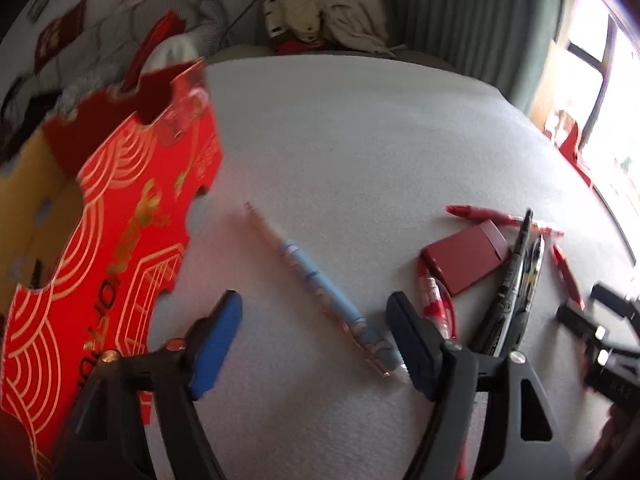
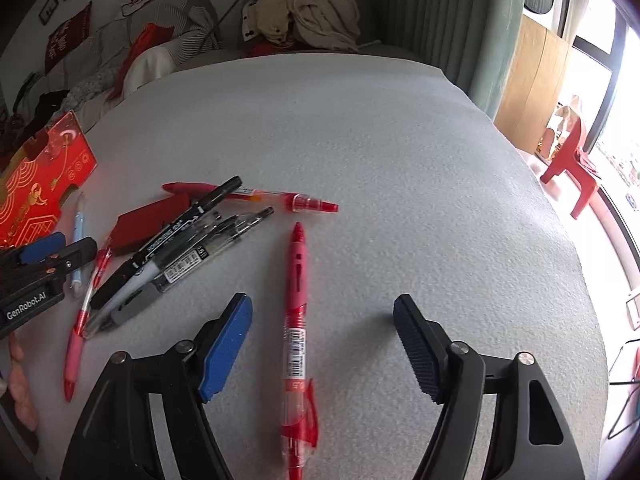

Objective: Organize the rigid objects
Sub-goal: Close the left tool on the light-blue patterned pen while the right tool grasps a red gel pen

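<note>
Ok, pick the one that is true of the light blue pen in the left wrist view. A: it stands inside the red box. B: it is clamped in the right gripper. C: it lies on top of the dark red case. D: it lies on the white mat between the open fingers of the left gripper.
D: the light blue pen lies flat on the white mat, between the spread fingers of the left gripper, touching neither.

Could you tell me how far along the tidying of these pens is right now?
Nothing looks sorted yet. The red box stands open at the left, its contents hidden. In hand: nothing; the left gripper, open, straddles the blue pen, and the right gripper, open, straddles a red pen. The pile remains on the table.
</note>
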Available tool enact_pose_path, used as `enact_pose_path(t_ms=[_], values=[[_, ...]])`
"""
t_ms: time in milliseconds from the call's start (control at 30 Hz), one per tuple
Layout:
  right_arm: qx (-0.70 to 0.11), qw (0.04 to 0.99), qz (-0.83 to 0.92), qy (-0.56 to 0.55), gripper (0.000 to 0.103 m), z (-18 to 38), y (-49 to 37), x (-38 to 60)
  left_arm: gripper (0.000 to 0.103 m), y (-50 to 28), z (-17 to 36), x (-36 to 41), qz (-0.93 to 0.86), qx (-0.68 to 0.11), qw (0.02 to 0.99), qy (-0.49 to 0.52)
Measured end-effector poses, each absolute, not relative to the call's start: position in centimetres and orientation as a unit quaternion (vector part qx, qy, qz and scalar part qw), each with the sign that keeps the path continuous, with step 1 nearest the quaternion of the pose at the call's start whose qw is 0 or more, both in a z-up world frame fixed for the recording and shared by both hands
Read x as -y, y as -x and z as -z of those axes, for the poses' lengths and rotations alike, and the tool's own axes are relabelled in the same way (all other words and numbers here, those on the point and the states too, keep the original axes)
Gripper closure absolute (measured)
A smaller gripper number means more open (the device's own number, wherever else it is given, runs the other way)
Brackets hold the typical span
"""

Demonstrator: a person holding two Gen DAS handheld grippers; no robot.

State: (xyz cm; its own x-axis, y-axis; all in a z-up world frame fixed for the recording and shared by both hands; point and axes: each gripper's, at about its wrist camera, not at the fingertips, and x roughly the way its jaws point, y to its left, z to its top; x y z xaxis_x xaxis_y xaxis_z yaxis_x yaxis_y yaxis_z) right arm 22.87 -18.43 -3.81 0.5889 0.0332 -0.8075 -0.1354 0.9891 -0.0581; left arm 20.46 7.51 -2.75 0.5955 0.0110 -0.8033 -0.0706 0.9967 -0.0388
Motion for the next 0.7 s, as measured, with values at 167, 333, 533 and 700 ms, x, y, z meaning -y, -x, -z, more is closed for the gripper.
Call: enact_pose_path(t_ms=[167,333,533,700], values=[[-0.453,0.887,-0.057,0.063,0.014,4.0,-23.0,18.0,0.024,-20.8,2.9,-7.5,-0.042,-0.452,0.891,0.036],[-0.452,0.888,-0.06,0.059,0.012,4.1,-23.0,18.0,0.024,-21.3,3.0,-7.0,-0.094,-0.452,0.885,0.061],[-0.456,0.886,-0.069,0.058,0.007,4.2,-23.1,17.9,0.078,-22.3,2.5,-3.7,-0.028,-0.459,0.888,0.016],[-0.456,0.885,-0.074,0.057,0.007,4.2,-22.8,18.0,0.088,-20.9,2.5,-3.9,-0.003,-0.447,0.895,0.009]])
